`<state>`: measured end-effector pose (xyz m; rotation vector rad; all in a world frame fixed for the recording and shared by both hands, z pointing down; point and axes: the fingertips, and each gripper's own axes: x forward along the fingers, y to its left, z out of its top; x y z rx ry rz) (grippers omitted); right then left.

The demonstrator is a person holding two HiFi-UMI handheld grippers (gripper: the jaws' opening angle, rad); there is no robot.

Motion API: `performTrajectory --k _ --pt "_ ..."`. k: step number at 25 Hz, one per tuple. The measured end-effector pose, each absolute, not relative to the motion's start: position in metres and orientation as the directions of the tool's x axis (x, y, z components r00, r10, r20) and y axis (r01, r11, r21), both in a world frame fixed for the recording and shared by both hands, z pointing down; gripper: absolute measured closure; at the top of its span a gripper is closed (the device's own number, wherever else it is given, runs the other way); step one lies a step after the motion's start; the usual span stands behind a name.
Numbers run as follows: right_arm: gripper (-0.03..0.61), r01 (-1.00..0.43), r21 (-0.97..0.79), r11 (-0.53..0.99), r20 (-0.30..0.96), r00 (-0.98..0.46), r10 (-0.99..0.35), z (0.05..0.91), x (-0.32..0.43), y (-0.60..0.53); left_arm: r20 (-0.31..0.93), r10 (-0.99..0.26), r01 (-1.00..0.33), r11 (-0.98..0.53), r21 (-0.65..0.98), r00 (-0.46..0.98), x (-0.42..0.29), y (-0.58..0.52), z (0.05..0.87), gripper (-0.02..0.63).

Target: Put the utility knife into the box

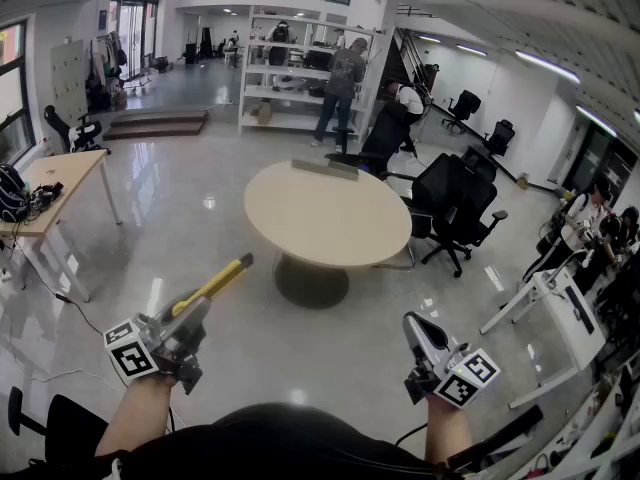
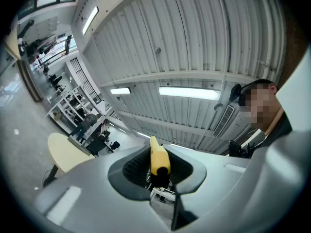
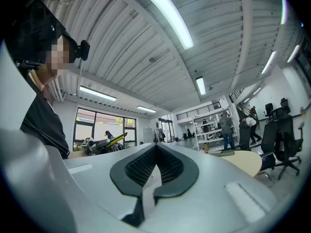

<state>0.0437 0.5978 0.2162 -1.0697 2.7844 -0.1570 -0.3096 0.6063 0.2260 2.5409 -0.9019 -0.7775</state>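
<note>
1. Utility knife (image 1: 214, 285): yellow, pinched in the fingers of the L gripper (image 1: 188, 315). It's held in the air over the floor, not on any table.
2. Long axis: runs straight on from the fingers, free end pointing up and fwd toward the round table (image 1: 330, 223). The left gripper view shows the yellow body sticking out betw. the pads.
3. R gripper (image 1: 420, 330): fingers pressed together, nothing betw. them. It's low at the person's right, well apart from the knife.
4. Box: a flat grey item (image 1: 323, 168) at the table's far edge may be it; can't tell. The table is well ahead of both grippers.
5. Judgement: carry stage, not yet at the table. L does the placing, knife tip leading; R is free to steady the box.
</note>
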Motion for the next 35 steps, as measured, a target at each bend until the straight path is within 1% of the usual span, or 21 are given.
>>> performTrajectory --k 13,17,25,29,35 --pt "0.565 -0.640 -0.145 0.755 -0.113 -0.747 -0.655 0.206 0.053 0.609 -0.385 -0.641 -0.456 -0.755 0.470 0.664 -0.292 0.609 0.216 0.546" --pt "0.563 -0.643 -0.152 0.750 -0.133 -0.739 -0.660 0.205 0.078 0.610 -0.385 -0.635 -0.451 -0.760 0.468 0.670 -0.267 0.608 0.213 0.546" --pt "0.563 -0.644 -0.194 0.740 -0.130 -0.731 -0.670 0.217 0.136 0.618 -0.371 -0.634 -0.440 -0.755 0.487 0.678 -0.213 0.610 0.217 0.546" --pt "0.563 -0.638 -0.217 0.739 -0.133 -0.730 -0.670 0.229 0.178 0.618 -0.347 -0.631 -0.433 -0.750 0.499 0.694 -0.166 0.605 0.228 0.546" --pt "0.563 -0.639 -0.257 0.725 -0.124 -0.722 -0.681 0.247 0.208 0.609 -0.303 -0.612 -0.422 -0.753 0.505 0.731 -0.126 0.592 0.236 0.546"
